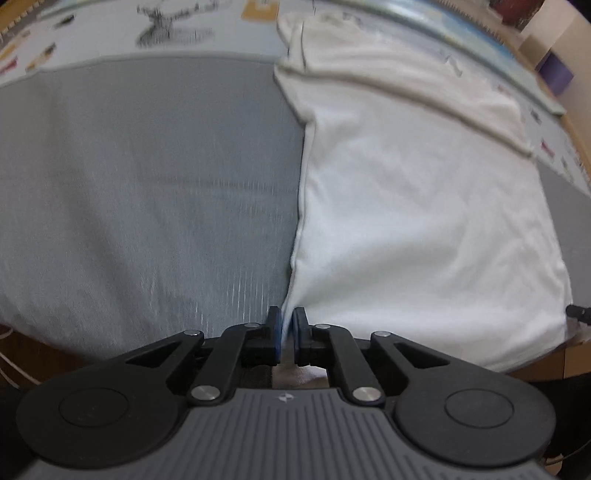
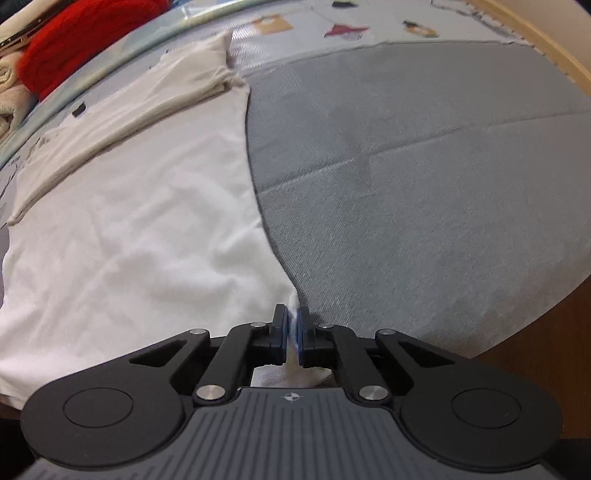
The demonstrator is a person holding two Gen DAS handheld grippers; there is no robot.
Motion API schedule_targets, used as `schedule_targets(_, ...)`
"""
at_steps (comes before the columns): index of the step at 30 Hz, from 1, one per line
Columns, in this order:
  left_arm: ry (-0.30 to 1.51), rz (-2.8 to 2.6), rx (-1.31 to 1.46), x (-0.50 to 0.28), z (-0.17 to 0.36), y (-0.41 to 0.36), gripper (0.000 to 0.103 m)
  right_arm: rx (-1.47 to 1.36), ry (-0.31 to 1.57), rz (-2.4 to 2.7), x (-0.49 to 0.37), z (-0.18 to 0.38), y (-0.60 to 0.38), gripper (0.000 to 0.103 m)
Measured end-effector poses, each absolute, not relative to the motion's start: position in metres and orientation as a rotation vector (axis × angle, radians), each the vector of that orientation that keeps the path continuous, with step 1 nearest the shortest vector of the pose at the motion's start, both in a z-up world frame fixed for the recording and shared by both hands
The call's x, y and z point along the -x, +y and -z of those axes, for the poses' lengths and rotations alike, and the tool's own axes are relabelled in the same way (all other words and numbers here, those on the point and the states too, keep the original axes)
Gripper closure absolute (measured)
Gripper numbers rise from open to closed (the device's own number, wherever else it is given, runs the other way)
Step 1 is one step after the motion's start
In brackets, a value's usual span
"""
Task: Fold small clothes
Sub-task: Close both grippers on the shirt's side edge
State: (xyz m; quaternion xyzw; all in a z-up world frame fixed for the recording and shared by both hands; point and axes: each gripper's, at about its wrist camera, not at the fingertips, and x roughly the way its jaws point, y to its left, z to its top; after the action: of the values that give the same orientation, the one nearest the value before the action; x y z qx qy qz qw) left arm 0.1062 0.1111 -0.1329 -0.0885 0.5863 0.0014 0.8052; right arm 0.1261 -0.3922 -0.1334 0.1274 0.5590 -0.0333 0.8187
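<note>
A small white garment (image 1: 424,221) lies spread on a grey mat, its far part folded over into a cream band. My left gripper (image 1: 288,325) is shut on the garment's near left corner at the mat's front edge. In the right wrist view the same white garment (image 2: 140,229) fills the left half. My right gripper (image 2: 292,328) is shut on its near right corner, with white cloth pinched between the blue pads.
The grey mat (image 2: 424,184) lies on a printed tablecloth (image 1: 110,33) over a wooden table (image 2: 535,332). A red knitted item (image 2: 74,40) and cream towels (image 2: 11,96) are stacked at the far left. A purple box (image 1: 557,74) stands at the far right.
</note>
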Motion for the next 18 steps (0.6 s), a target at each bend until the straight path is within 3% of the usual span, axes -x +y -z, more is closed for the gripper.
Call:
schedule_targets(2, 1.273, -0.019, 0.170, -0.107, 0.137, 0.110, 0.092, -0.242, 1.198, 0.090, -0.127, 0.134, -0.390, 0.095)
schedule_targets(6, 1.281, -0.018, 0.174, -0.108, 0.141, 0.112, 0.091, -0.260, 1.211, 0.132, -0.129, 0.137, -0.394, 0.082)
schedule_targets(11, 1.287, -0.007, 0.145, -0.108, 0.145, 0.107, 0.091, -0.249, 1.202, 0.145, -0.129, 0.137, -0.393, 0.080)
schedule_targets(18, 1.283, -0.012, 0.153, -0.109, 0.146, 0.109, 0.090, -0.210, 1.206, 0.153, -0.129, 0.138, -0.391, 0.061)
